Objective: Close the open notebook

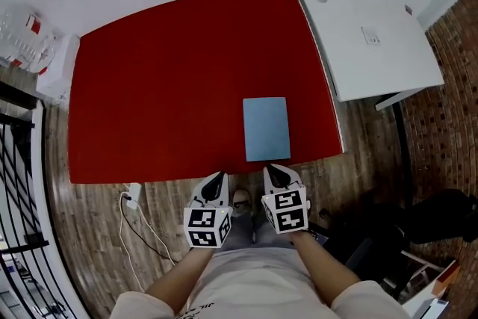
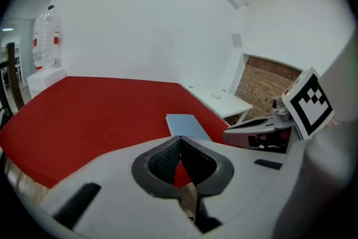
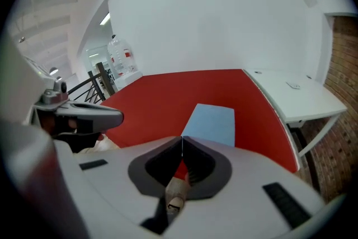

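Note:
A light blue notebook (image 1: 266,128) lies shut and flat on the red table (image 1: 164,93), near the table's front edge at the right. It also shows in the left gripper view as the notebook (image 2: 187,125) and in the right gripper view as the notebook (image 3: 211,123). My left gripper (image 1: 217,179) hangs off the table's front edge, left of the notebook, jaws together with nothing between them. My right gripper (image 1: 277,175) sits just in front of the notebook's near edge, apart from it, jaws together and empty.
A white desk (image 1: 373,41) adjoins the red table on the right. A white cable and plug (image 1: 133,198) lie on the wooden floor at the front left. A black railing (image 1: 22,235) runs along the left, and a water bottle (image 2: 43,42) stands at the far left.

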Available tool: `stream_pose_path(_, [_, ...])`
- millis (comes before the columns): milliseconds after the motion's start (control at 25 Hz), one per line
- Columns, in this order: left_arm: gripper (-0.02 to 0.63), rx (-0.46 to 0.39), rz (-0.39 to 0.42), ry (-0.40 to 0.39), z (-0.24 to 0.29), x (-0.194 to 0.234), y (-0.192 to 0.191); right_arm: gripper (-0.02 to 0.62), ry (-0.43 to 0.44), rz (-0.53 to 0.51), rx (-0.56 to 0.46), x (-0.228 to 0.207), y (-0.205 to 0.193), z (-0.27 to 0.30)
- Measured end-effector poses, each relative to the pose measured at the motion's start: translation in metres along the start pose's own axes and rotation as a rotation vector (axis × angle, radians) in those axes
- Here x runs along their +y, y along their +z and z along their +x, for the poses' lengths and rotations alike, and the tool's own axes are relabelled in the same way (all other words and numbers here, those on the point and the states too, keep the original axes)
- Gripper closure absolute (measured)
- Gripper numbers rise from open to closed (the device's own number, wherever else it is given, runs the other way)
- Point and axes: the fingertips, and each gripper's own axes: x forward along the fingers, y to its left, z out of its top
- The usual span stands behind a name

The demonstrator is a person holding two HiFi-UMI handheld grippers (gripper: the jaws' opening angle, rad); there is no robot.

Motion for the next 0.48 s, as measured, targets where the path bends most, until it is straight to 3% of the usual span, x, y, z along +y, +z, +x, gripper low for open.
stream_pose_path(120, [0.600,-0.009,-0.022,-0.020,-0.012,-0.013,0.008,0.589,-0.011,0.002,-0.029,-0.006,0.008,-0.028])
stream_pose_path(480, [0.600,-0.036,0.024,-0.063,-0.023,-0.059,0.027,0.591,-0.015,0.006,-0.103,-0.005,0.023,-0.080])
